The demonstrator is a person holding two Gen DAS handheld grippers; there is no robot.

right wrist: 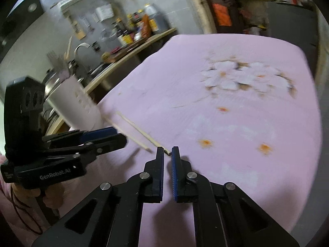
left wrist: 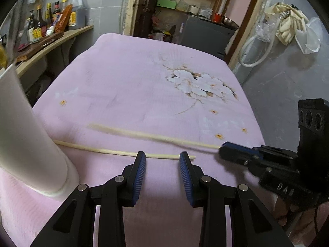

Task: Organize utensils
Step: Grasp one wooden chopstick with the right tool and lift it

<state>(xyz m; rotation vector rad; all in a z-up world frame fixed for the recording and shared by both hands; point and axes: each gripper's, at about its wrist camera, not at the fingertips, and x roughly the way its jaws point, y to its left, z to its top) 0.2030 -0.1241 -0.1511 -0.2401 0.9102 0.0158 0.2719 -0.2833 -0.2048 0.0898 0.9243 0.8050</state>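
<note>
Two pale wooden chopsticks lie on a pink flowered cloth (left wrist: 127, 78). The nearer chopstick (left wrist: 102, 150) runs crosswise just past the tips of my left gripper (left wrist: 162, 157), which is open with nothing between its pads. The farther chopstick (left wrist: 148, 136) ends at my right gripper (left wrist: 223, 148). In the right wrist view that chopstick (right wrist: 141, 132) has its near end between the narrow jaws of the right gripper (right wrist: 167, 152), which is shut on it. A tall white utensil holder (left wrist: 30, 144) stands at the left, touching the nearer chopstick's far end. The left gripper (right wrist: 120, 135) shows at the left.
A wooden counter (left wrist: 61, 39) with sauce bottles (left wrist: 76, 14) runs along the left behind the table. A sink tap (right wrist: 81, 47) and pots are further left. A doorway with shelves (left wrist: 185, 4) and a grey cabinet (left wrist: 205, 33) stand behind the table's far edge.
</note>
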